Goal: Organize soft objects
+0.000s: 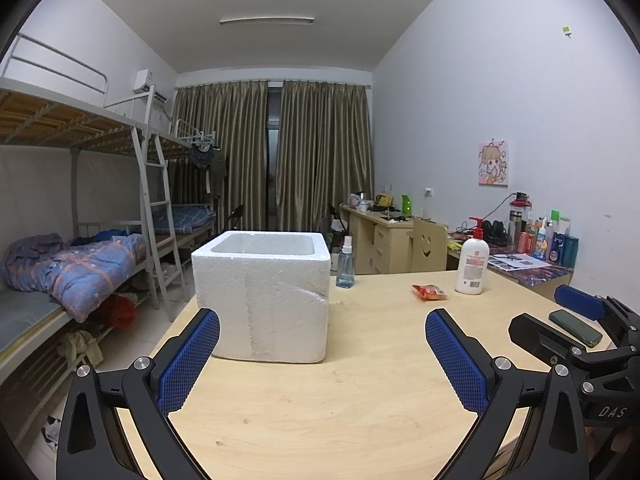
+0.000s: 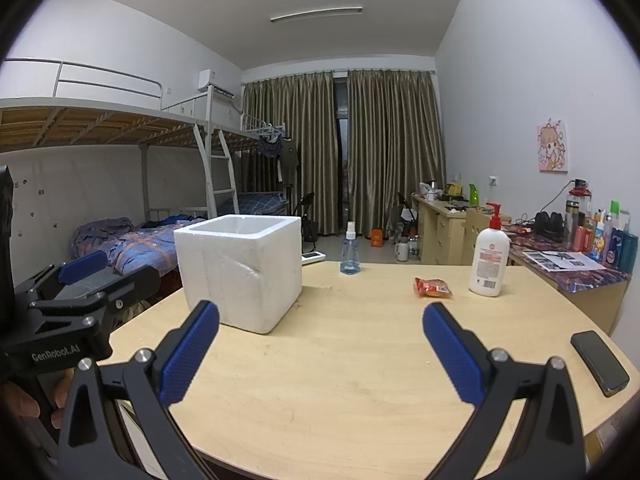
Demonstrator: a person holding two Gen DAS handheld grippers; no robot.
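Pale wood fills both views: a table [image 1: 360,400] is seen with nothing gripped above it. On its far left part a white foam box [image 1: 262,294] is stood, open-topped, its front wall dented near the right edge. Over the near edge the left gripper [image 1: 322,360] is held with its blue-padded fingers [image 1: 188,364] spread wide and empty; the right gripper [image 2: 320,354] is held the same way, wide apart, nothing between the pads. Toward the far right a white pump bottle [image 2: 489,258] with a red head is stood upright. Near the right edge a dark phone [image 2: 599,362] is laid flat. Behind the box, a clear blue spray bottle [image 2: 350,250] is stood at the far edge. Just left of the pump bottle the red packet [image 2: 433,287], the soft thing, is seen lying flat, well apart from both grippers.
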